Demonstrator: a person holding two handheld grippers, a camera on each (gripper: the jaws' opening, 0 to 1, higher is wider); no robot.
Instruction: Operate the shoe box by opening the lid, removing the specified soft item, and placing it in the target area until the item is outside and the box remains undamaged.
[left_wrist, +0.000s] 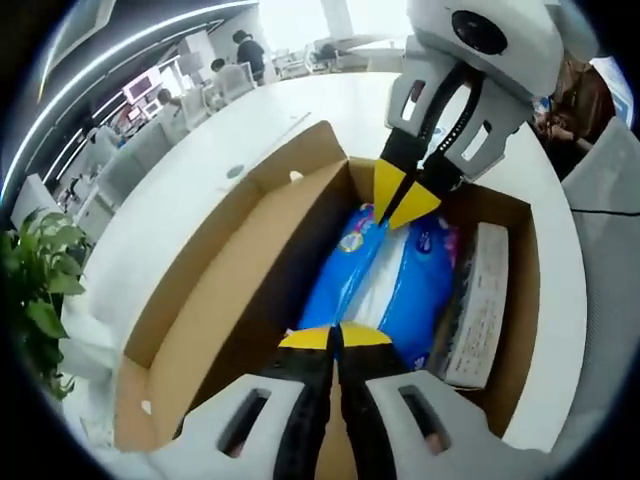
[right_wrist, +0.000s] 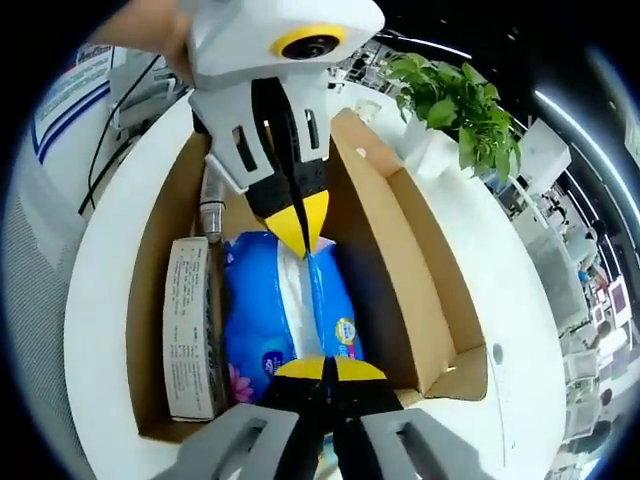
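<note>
The left gripper (left_wrist: 335, 337) is pinched onto the near end of the blue pack (left_wrist: 385, 275), jaws together. The pack lies inside the open box (left_wrist: 235, 270), beside a grey carton (left_wrist: 478, 305). The right gripper (left_wrist: 405, 195) seems to nip the pack's far end, jaws closed.

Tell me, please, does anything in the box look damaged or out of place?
Nothing stands out. The box is open and looks intact; the blue pack lies flat beside a small carton. Both grippers, left and right, are pinched on the pack's ends.
</note>
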